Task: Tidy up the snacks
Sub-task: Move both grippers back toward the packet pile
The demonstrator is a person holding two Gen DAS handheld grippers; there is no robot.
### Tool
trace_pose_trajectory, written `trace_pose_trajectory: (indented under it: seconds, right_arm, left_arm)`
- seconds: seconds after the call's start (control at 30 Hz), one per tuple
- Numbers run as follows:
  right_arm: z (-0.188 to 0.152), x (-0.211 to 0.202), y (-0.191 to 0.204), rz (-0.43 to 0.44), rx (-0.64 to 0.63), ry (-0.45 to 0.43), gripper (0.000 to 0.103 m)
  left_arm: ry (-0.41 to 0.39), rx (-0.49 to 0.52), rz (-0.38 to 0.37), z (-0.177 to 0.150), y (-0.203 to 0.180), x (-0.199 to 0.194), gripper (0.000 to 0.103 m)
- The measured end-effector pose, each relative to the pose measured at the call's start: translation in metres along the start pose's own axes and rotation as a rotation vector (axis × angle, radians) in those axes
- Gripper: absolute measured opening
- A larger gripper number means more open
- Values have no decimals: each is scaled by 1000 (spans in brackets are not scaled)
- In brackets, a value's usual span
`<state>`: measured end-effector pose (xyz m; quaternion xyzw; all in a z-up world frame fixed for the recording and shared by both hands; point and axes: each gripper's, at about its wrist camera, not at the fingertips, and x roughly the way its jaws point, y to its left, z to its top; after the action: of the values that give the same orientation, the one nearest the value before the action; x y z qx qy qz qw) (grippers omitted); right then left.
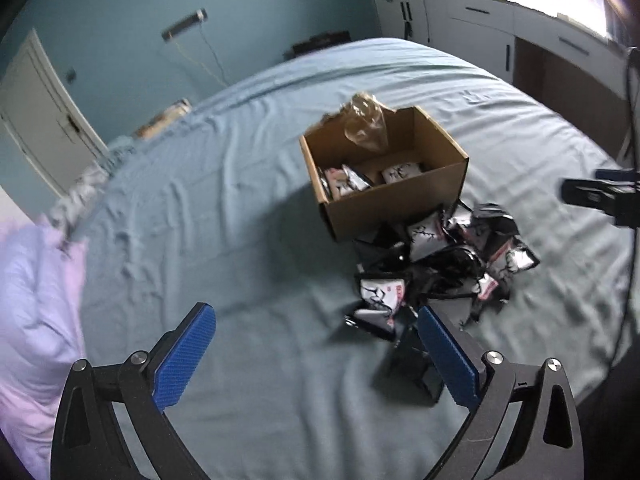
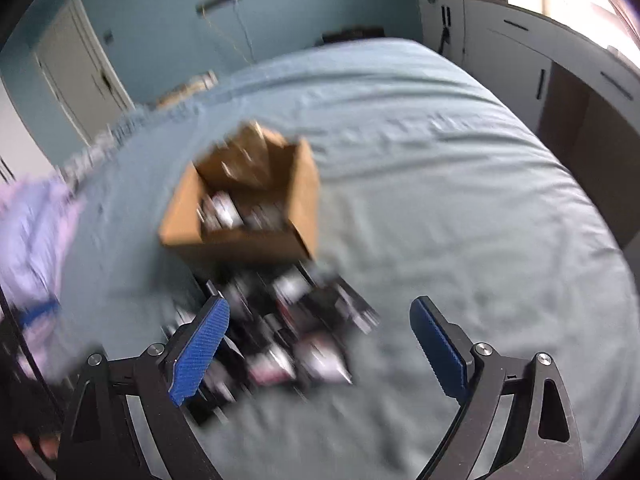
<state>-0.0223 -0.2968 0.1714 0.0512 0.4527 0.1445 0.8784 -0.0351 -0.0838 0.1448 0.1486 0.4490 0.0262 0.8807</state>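
A brown cardboard box (image 1: 396, 200) stands open on the blue bed (image 1: 240, 208) with a few black-and-white snack packets (image 1: 348, 180) inside. A pile of the same packets (image 1: 436, 256) lies on the sheet just in front of the box. My left gripper (image 1: 316, 316) is open and empty, above the bed to the left of the pile. In the blurred right wrist view the box (image 2: 244, 236) and the pile (image 2: 288, 320) show too. My right gripper (image 2: 320, 312) is open and empty over the pile's near edge. Part of it shows at the right edge of the left wrist view (image 1: 600, 196).
A crumpled clear plastic bag (image 1: 366, 122) sticks up from the box's far wall. A lilac pillow (image 1: 36, 312) lies at the bed's left. White cabinets (image 1: 480, 28) line the wall at the right. A white door (image 1: 44, 116) is at the far left.
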Motion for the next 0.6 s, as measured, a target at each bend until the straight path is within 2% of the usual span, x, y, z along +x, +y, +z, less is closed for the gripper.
trace_pose_trajectory:
  seconds: [0.13, 0.2, 0.3, 0.37, 0.47, 0.6]
  right_arm:
    - [-17, -38, -8, -39, 3, -58, 92]
    - [-23, -50, -7, -22, 36, -71, 92]
    - [-35, -50, -16, 15, 139, -66, 92]
    - [-34, -38, -20, -29, 181, -38, 92]
    - [-32, -23, -25, -50, 177, 17, 92]
    - [-23, 2, -28, -13, 212, 100, 92]
  left_arm:
    - [-55, 112, 20, -5, -23, -5, 103]
    - [-25, 147, 4, -7, -31, 5, 103]
    - [9, 187, 33, -10, -39, 22, 103]
    - [26, 213, 55, -13, -42, 32, 103]
    - [58, 197, 50, -12, -38, 41, 103]
    - [123, 111, 0, -13, -22, 53, 103]
